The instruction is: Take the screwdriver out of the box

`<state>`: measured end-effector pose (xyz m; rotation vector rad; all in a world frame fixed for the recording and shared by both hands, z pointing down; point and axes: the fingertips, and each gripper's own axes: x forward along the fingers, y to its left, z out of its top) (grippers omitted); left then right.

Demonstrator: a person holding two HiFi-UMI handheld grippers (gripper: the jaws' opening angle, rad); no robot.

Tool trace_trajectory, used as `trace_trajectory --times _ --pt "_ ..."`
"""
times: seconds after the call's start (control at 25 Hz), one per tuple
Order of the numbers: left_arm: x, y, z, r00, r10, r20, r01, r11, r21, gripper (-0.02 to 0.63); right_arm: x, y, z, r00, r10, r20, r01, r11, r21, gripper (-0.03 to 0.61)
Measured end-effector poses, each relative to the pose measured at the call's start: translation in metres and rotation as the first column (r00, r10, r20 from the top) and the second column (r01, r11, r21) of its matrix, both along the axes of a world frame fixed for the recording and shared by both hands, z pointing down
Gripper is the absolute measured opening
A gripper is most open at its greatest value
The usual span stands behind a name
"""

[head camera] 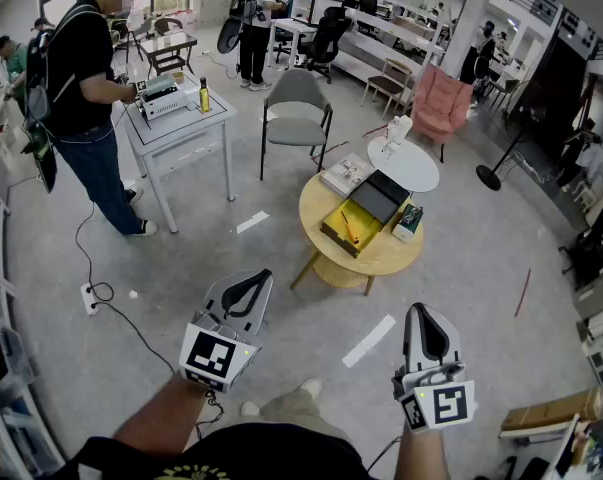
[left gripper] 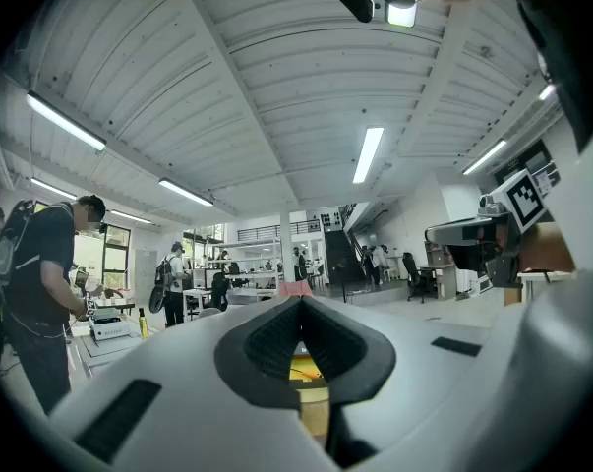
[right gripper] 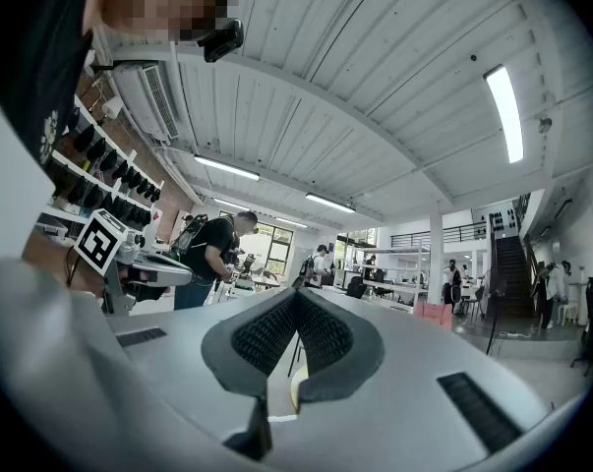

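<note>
Workshop floor (head camera: 191, 268) below; left gripper (head camera: 256, 280), right gripper (head camera: 424, 316) held level, jaws together, empty.

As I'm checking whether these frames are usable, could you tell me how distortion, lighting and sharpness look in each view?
Head view: strong fisheye bending at the edges, even light, and the yellow box on the round table is sharp but small. Left gripper view: black vignetted corners, a blown-out ceiling light, and the left gripper fills the lower half. Right gripper view: the same vignette, with the right gripper blocking the floor.
</note>
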<state>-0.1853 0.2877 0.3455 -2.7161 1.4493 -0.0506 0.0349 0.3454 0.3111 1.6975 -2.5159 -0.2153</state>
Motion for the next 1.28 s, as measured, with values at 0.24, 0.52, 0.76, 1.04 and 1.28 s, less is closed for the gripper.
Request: trace_trajectory --times 0.24,0.52,0.76,1.04,1.28 --pt "0.019 -0.042 0.010 0.999 0.009 0.035 -0.008 1.000 -0.012 0.012 0.017 -0.044 0.013 1.000 -0.012 0.001 0.012 0.999 -0.042 0.014" --pt "0.042 -0.092 0.008 0.999 0.000 0.038 0.000 1.000 0.000 0.012 0.041 -0.098 0.024 0.999 -0.027 0.022 0.028 0.997 -0.065 0.014" --pt "0.072 -0.132 0.017 0.998 -0.016 0.067 0.018 0.999 -0.031 0.012 0.065 -0.132 0.026 0.997 -0.073 0.037 0.075 0.995 -0.063 0.014" --pt "0.093 -0.170 0.016 0.997 -0.055 0.051 0.057 0.998 -0.035 0.012 0.095 -0.170 0.022 0.995 -0.092 0.039 0.094 0.994 -0.053 0.014" --pt "0.115 -0.194 0.021 0.994 -0.072 0.085 0.077 0.996 -0.049 0.012 0.117 -0.198 0.024 0.992 -0.113 0.049 0.116 0.991 -0.061 0.014"
